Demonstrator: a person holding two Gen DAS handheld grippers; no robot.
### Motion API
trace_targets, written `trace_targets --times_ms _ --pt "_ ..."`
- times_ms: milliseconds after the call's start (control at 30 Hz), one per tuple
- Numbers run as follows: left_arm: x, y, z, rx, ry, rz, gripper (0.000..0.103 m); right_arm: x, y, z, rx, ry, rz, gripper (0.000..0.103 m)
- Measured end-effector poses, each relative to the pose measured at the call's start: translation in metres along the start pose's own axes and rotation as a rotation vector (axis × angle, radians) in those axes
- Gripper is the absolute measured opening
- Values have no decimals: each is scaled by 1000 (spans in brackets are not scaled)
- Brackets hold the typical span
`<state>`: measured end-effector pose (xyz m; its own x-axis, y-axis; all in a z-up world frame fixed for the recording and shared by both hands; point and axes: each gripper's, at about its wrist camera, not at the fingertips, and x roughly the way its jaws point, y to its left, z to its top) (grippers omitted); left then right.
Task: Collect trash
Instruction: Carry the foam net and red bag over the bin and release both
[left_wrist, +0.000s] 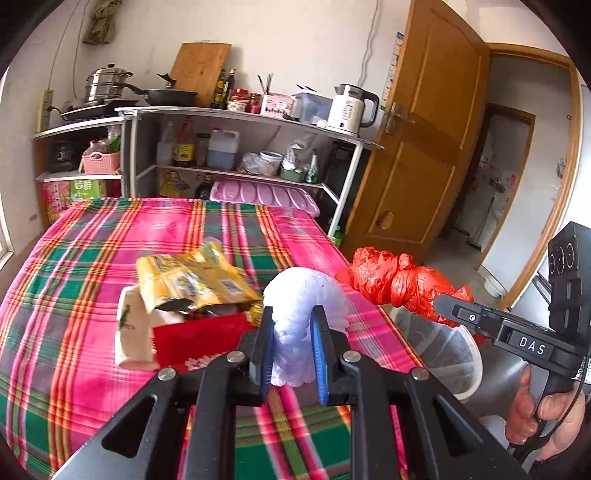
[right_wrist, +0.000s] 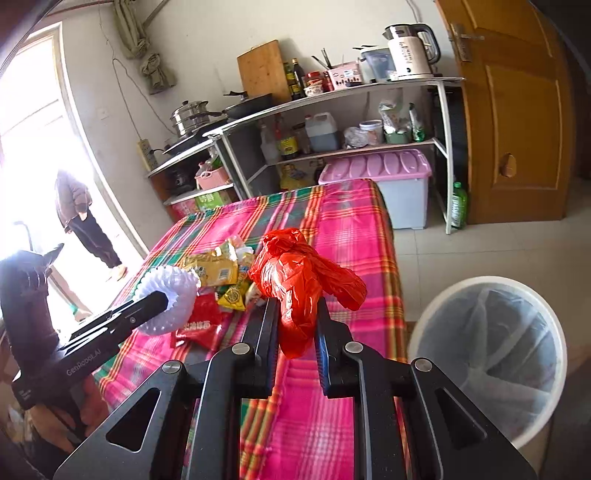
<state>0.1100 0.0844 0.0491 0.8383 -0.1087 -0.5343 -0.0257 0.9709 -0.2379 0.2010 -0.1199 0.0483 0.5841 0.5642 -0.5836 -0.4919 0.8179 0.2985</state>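
The left gripper (left_wrist: 291, 347) is clamped on a white pleated paper cup (left_wrist: 306, 295), its blue pads pressing both sides, and holds it clear above the plaid-covered table (left_wrist: 92, 258). The right gripper (right_wrist: 297, 332) is clamped on a crumpled red plastic bag (right_wrist: 299, 284), which bulges above the jaws. From the left wrist view, that bag hangs at about three o'clock of the cup, near the table's edge. The remaining trash lies on the cloth at roughly ten o'clock of the cup: a yellow snack wrapper (left_wrist: 192, 277) and a red packet (left_wrist: 199, 336). A white lined bin (right_wrist: 491, 362) stands on the floor at four o'clock of the red bag, beside the table.
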Motion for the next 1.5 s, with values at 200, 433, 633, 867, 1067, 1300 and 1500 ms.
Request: trace_targets --times_ms 200,433,633,867,1067,1300,1500 --pt "7 -32 -7 34 26 -50 19 -22 -18 -11 20 -16 -40 18" --pt "17 -60 -11 68 53 -92 19 -42 -43 -23 63 -32 -74 18" --pt "25 -80 -12 91 63 -115 19 -54 -62 -31 93 -42 -95 18" --pt "43 -102 -13 118 81 -150 19 -64 -89 -40 140 -48 -133 18" --pt "62 -127 -14 148 102 -189 19 -69 -113 -47 184 -42 -171 18" --pt "82 -152 -18 179 137 -236 20 -71 -137 -57 231 -26 -210 18" --pt "99 -170 -26 198 172 -261 20 -73 -156 -66 269 -8 -237 18"
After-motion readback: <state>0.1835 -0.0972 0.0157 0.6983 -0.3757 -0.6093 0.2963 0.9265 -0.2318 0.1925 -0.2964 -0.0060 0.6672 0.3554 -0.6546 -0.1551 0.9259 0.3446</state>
